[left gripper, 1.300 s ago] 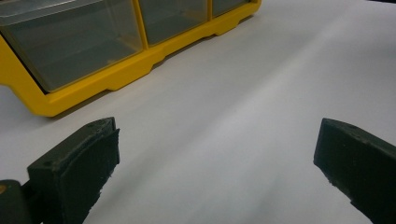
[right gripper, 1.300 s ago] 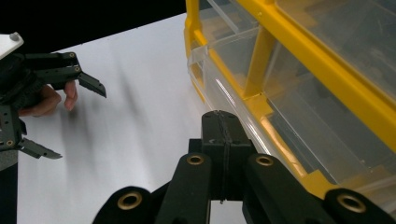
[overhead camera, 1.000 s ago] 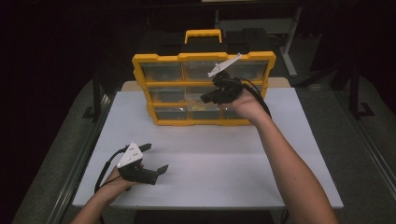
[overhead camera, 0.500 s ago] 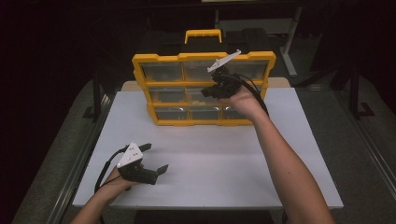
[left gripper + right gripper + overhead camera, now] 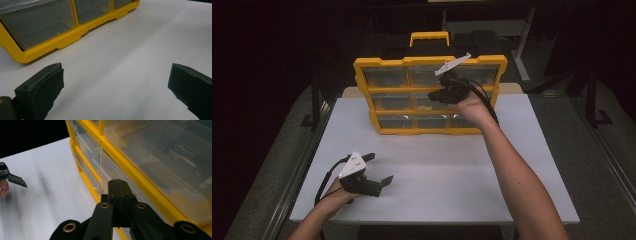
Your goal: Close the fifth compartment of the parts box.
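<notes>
So your right gripper (image 5: 435, 95) is up at the yellow organizer box (image 5: 384, 122), which stands upright at the far middle of the white bench (image 5: 452, 170). Its fingers (image 5: 117, 192) are pressed shut with nothing between them, right in front of the clear drawers (image 5: 110, 165) in the middle row. Your left gripper (image 5: 379, 170) sits low at the near left of the bench, well apart from the box, fingers (image 5: 41, 91) spread wide over bare surface.

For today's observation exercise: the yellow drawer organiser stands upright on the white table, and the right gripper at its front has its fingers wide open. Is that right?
Not quite. The right gripper has its fingers pressed together, as the right gripper view shows. The yellow drawer organiser does stand upright on the white table.
</notes>
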`<state>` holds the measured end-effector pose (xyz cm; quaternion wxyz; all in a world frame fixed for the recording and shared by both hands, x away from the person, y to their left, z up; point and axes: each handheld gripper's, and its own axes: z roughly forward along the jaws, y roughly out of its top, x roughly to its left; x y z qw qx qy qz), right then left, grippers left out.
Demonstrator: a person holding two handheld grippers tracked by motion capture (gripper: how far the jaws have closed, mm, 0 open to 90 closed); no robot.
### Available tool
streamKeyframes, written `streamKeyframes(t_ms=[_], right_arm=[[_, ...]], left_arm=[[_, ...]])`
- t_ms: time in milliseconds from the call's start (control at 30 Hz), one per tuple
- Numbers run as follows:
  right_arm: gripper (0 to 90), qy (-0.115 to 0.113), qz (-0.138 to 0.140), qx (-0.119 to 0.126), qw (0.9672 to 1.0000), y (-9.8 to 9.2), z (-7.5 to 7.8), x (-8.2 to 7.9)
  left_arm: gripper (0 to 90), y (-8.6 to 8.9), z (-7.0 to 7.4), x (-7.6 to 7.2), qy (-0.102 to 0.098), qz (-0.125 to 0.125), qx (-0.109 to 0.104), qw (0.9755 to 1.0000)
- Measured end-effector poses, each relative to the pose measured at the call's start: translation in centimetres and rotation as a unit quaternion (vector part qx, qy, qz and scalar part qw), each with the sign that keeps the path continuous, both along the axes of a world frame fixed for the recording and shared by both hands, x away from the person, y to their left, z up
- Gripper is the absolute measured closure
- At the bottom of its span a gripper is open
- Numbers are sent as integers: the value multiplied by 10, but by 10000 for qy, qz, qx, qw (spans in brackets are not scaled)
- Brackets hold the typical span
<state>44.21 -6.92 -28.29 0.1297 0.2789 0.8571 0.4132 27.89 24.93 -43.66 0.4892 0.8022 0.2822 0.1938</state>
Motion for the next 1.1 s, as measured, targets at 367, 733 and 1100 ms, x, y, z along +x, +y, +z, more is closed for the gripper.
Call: streamKeyframes(t_ms=[367,733,1100], right_arm=[[729,97,108,124,9998,-8,-5,-16],[432,124,6,80,9999,-15,-30,-36],[252,19,-247,232,9994,-32,-57,-55]], left_arm=[[0,3,-1,-2,-9,21,3,10000],[0,7,-1,0,-32,18,7,10000],[0,9,-1,1,-34,-3,23,10000]])
